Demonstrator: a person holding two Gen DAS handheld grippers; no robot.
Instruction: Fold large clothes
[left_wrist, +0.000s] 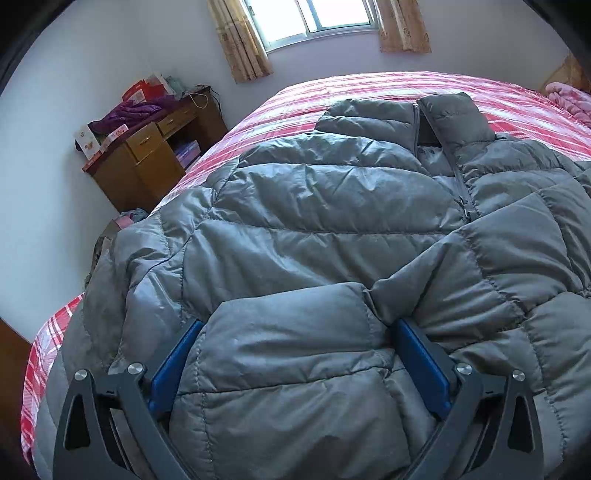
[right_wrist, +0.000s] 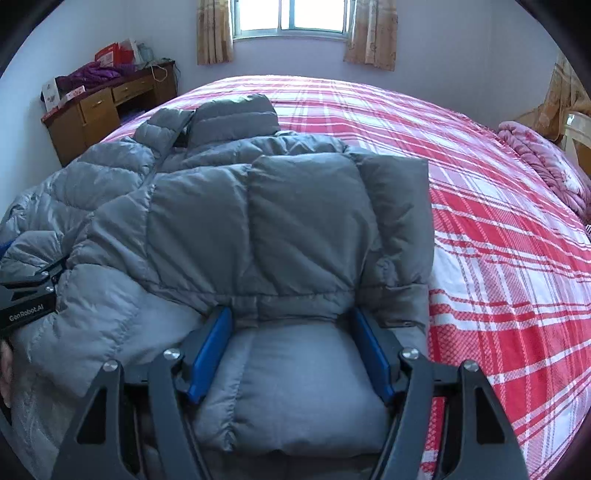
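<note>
Red plaid bed (right_wrist: 498, 229), grey puffer jacket (right_wrist: 229, 206) spread flat for folding.
Left gripper (left_wrist: 295, 328) and right gripper (right_wrist: 291, 317) spread wide around hem padding, likely poised to clamp and fold upward.

Left gripper (left_wrist: 295, 354) and right gripper (right_wrist: 291, 350) both spread wide, low
</note>
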